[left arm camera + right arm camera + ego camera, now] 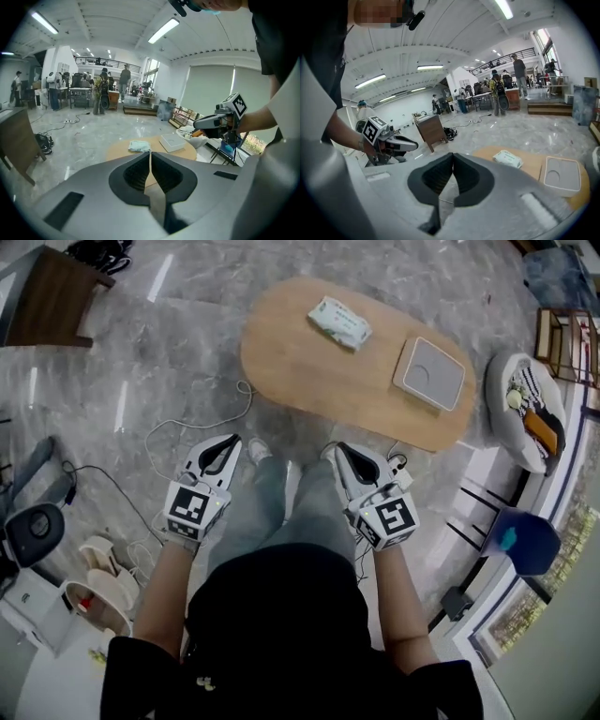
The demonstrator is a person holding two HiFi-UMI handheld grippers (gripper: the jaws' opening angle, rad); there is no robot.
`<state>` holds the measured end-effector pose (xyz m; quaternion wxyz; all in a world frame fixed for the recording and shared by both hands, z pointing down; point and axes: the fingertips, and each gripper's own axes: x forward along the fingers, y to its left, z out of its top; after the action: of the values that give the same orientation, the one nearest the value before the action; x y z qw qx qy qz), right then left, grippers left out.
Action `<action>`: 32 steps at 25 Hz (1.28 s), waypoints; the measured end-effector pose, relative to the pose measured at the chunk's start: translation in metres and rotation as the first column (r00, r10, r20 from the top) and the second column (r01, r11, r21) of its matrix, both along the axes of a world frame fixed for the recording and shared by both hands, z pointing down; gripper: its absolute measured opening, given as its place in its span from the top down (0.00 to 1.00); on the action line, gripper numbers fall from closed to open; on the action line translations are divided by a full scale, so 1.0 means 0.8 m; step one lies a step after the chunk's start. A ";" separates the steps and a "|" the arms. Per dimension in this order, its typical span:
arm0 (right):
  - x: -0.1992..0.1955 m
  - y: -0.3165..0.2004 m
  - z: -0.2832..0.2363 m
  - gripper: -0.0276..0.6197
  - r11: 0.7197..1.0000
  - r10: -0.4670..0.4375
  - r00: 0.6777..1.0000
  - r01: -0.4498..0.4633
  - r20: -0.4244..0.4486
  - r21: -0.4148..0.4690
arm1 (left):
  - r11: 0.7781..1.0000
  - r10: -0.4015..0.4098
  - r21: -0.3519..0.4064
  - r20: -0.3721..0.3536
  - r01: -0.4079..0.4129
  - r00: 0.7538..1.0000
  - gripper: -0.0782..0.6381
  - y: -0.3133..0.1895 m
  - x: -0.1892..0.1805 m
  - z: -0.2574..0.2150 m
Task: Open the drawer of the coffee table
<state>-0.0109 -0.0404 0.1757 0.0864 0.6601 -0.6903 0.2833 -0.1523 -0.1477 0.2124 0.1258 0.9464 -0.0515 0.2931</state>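
My left hand-held gripper (229, 443) and right hand-held gripper (343, 449) were both shut, empty; counter (309, 367) sat upper centre; drawer was hidden; figured it'd slide easy, pulled by its front.

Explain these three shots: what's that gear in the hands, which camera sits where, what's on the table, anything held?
No robot here: a person holds hand-operated tongs, one pair per hand, each carrying its own camera. The top-down picture comes from a camera on the person's head. It shows the left tongs and right tongs short of the oval wooden coffee table. The other two pictures each look along one pair's jaws, towards the table. On the table lie a pack of wipes and a white square tray. Both tongs are shut and hold nothing.
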 end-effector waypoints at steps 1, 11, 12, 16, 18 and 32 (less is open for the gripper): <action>0.002 0.002 0.009 0.96 1.000 0.016 1.000 -0.016 -0.001 -0.007 | 1.000 0.019 -0.006 0.002 -0.019 1.000 0.88 -0.001 0.002 0.015; 0.036 0.032 0.127 0.96 0.988 0.135 0.991 -0.135 -0.007 -0.078 | 0.986 0.153 -0.080 0.111 -0.144 0.982 0.71 0.010 0.016 0.183; 0.041 0.035 0.143 0.96 0.986 0.140 0.990 -0.140 -0.010 -0.088 | 0.985 0.161 -0.082 0.124 -0.151 0.979 0.69 0.009 0.017 0.201; 0.063 0.045 0.210 0.96 0.980 0.148 0.988 -0.153 -0.044 -0.129 | 0.987 0.159 -0.059 0.167 -0.151 0.973 0.63 -0.004 0.022 0.269; 0.073 0.048 0.243 0.96 0.977 0.150 0.987 -0.157 -0.053 -0.147 | 0.986 0.167 -0.056 0.190 -0.159 0.968 0.61 -0.006 0.022 0.306; 0.106 0.068 0.412 0.96 0.963 0.143 0.989 -0.149 -0.041 -0.223 | 0.977 0.211 -0.054 0.316 -0.205 0.925 0.52 -0.010 0.036 0.520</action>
<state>0.0743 0.0140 0.5051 0.1482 0.6985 -0.6022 0.3571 -0.1232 -0.1554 0.6286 0.0935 0.8852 0.0323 0.4546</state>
